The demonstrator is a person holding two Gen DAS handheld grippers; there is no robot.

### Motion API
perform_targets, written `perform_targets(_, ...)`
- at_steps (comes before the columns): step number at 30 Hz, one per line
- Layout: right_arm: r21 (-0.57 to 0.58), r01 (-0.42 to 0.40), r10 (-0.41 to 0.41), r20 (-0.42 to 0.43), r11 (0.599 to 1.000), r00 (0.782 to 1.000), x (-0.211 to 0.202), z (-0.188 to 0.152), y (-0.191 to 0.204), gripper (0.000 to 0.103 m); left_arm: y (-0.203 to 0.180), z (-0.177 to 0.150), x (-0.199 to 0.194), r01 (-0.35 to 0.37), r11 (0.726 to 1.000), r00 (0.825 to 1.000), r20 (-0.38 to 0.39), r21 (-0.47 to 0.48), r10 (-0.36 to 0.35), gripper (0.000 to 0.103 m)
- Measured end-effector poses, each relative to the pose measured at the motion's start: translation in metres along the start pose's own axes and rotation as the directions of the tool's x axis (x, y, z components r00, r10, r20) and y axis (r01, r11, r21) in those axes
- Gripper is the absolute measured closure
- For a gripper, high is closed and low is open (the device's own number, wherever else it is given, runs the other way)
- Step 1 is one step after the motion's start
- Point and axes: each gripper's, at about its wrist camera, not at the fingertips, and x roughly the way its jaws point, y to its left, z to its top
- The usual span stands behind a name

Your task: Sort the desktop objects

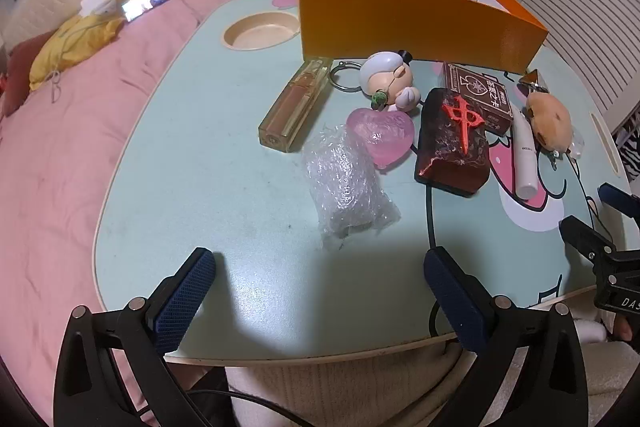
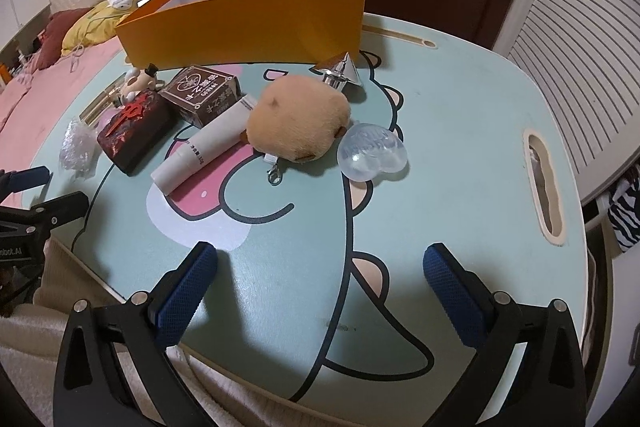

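Both grippers, left gripper (image 1: 320, 291) and right gripper (image 2: 320, 287), hover with jaws spread, holding nothing; the bubble-wrapped bundle (image 1: 346, 183) lies centre-frame, probably lengthwise, straight ahead of the left.

Left claw (image 1: 320, 291) and right claw (image 2: 320, 283) both spread wide and empty, side by side, low.

The crumpled clear bubble-wrap bundle (image 1: 349, 183) is hiding whatever it holds. In the right wrist view, the dark red block with the red character (image 2: 134, 132) is covering most of the white cartoon figurine (image 2: 138, 82). The orange cardboard box (image 1: 404, 15) is concealing its floor, and perhaps some contents.
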Motion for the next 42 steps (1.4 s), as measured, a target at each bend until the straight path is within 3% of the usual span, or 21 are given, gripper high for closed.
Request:
perform_targets(6, -0.001, -0.003, 0.003, 0.004, 1.0, 1.0, 0.001, 0.001, 0.0, 0.0, 0.005, 0.0, -0.003, 0.024, 1.0, 1.0, 0.014, -0.009, -0.024, 0.002)
perform_targets(9, -0.001, -0.005, 0.005, 0.008, 1.0, 1.0, 0.001, 0.001, 0.0, 0.0, 0.018, -0.002, -0.02, 0.085, 0.995, 0.992, 0.1, -0.054, -0.079, 0.019)
perform_targets(12, 0.0, -0.007, 0.007, 0.012, 1.0, 1.0, 0.0, 0.001, 0.0, 0.0, 0.027, -0.002, -0.036, 0.104, 0.993, 0.977, 0.191, -0.054, -0.092, 0.019)
perform_targets(15, 0.0, -0.008, 0.008, 0.015, 1.0, 1.0, 0.001, 0.001, 0.0, 0.0, 0.025, -0.005, -0.041, 0.088, 0.996, 0.966, 0.243, 0.005, -0.086, 0.02)
perform_targets(17, -0.001, -0.009, 0.009, 0.017, 1.0, 1.0, 0.0, 0.001, 0.0, 0.0, 0.02, -0.006, -0.04, 0.089, 0.994, 0.963, 0.25, 0.056, -0.1, 0.022)
perform_targets(21, -0.001, -0.011, 0.011, 0.019, 1.0, 1.0, 0.0, 0.001, 0.0, 0.0, 0.013, -0.003, -0.029, 0.119, 0.988, 0.959, 0.246, 0.099, -0.14, 0.042)
perform_targets(27, 0.001, -0.014, 0.014, 0.019, 1.0, 1.0, 0.001, 0.002, 0.0, 0.0, 0.005, 0.006, -0.014, 0.059, 0.991, 0.963, 0.255, 0.123, -0.089, 0.043)
perform_targets(29, 0.0, -0.014, 0.014, 0.019, 1.0, 1.0, 0.001, 0.002, 0.0, 0.0, 0.003, 0.005, -0.011, 0.069, 0.988, 0.959, 0.265, 0.136, -0.104, 0.056)
perform_targets(30, -0.002, -0.014, 0.014, 0.021, 1.0, 1.0, 0.001, 0.002, 0.0, 0.0, 0.002, 0.005, -0.01, 0.072, 0.987, 0.956, 0.271, 0.142, -0.108, 0.071)
perform_targets(38, 0.015, -0.041, 0.04, 0.046, 0.999, 0.998, -0.003, 0.004, -0.007, 0.0, 0.01, -0.008, -0.026, 0.086, 0.991, 0.918, 0.377, 0.102, -0.119, 0.071)
perform_targets(42, 0.124, -0.113, 0.091, 0.171, 0.986, 0.981, -0.018, 0.009, -0.032, 0.002, 0.009, -0.012, -0.032, 0.07, 0.992, 0.905, 0.412, 0.107, -0.109, 0.071)
